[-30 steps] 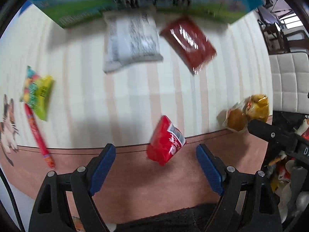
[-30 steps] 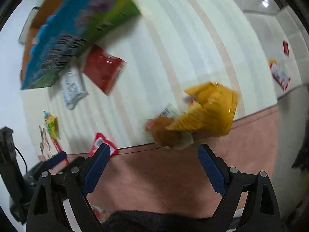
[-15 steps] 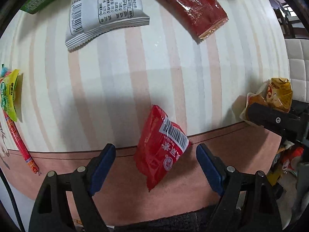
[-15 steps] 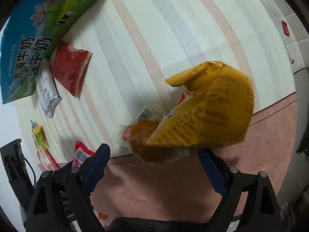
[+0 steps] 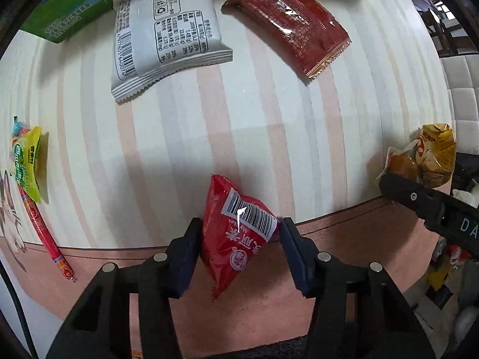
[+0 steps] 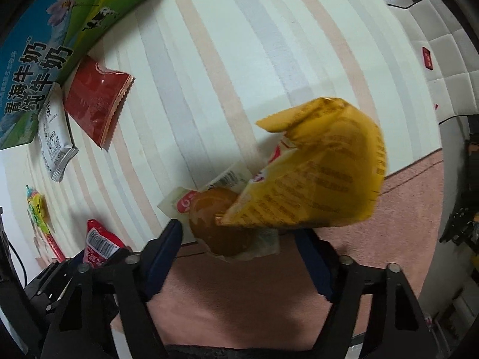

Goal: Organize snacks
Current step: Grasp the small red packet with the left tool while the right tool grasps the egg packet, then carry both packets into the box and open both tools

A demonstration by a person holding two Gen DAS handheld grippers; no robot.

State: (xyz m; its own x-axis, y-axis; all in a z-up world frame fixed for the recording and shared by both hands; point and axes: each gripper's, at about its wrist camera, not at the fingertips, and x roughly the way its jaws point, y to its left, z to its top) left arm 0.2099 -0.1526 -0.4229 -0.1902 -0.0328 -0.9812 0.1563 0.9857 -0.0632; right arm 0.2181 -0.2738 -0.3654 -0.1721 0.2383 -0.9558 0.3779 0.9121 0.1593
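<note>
The left gripper (image 5: 239, 240) had just closed its jaws on the red snack packet (image 5: 238, 233), soft, light and crinkly. The right gripper (image 6: 238, 243) had been closing around the yellow bag (image 6: 314, 179) and bun packet (image 6: 221, 227), seemingly not yet pinched.

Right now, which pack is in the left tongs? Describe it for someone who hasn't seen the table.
Start at the striped tablecloth, near edge, where the pink border begins. The small red packet lies there between the left tongs, whose jaws have just been closing onto it. Unlike the flat dark-red wrapper farther back, it is puffy, with a white barcode.
</note>
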